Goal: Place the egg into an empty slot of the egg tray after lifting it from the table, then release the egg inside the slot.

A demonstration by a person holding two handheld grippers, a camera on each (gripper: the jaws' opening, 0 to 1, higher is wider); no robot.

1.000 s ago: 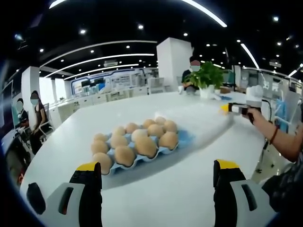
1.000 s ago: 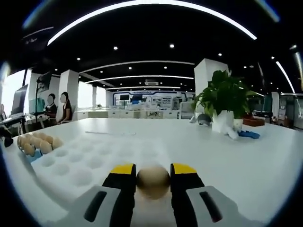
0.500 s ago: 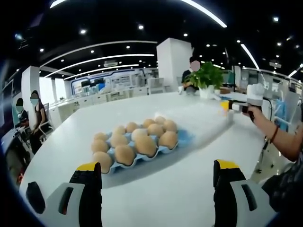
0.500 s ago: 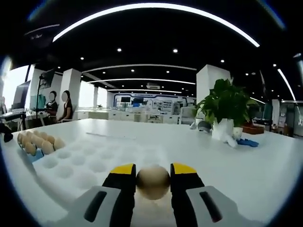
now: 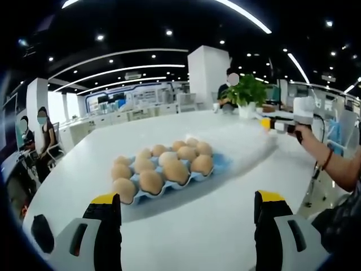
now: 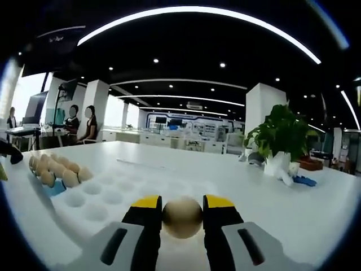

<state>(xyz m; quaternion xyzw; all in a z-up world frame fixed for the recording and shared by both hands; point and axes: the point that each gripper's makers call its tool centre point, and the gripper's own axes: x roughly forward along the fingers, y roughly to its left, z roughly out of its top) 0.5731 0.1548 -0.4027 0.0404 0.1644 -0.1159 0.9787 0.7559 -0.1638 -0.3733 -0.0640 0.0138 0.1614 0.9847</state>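
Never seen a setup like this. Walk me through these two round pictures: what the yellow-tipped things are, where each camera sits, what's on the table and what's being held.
No robot arm here: a person holds a two-jaw gripper in each hand, and a fisheye camera rides on each, looking forward along its jaws.

In the left gripper view, the left gripper has its yellow-tipped jaws wide apart, holding nothing. Ahead on the white table lies a blue egg tray full of brown eggs. Far right, the person's hand holds the other gripper.

In the right gripper view, the right gripper has its jaws shut on one egg. Beyond it lies a white egg tray with empty slots, the blue tray at its left end. A potted plant stands on the right.
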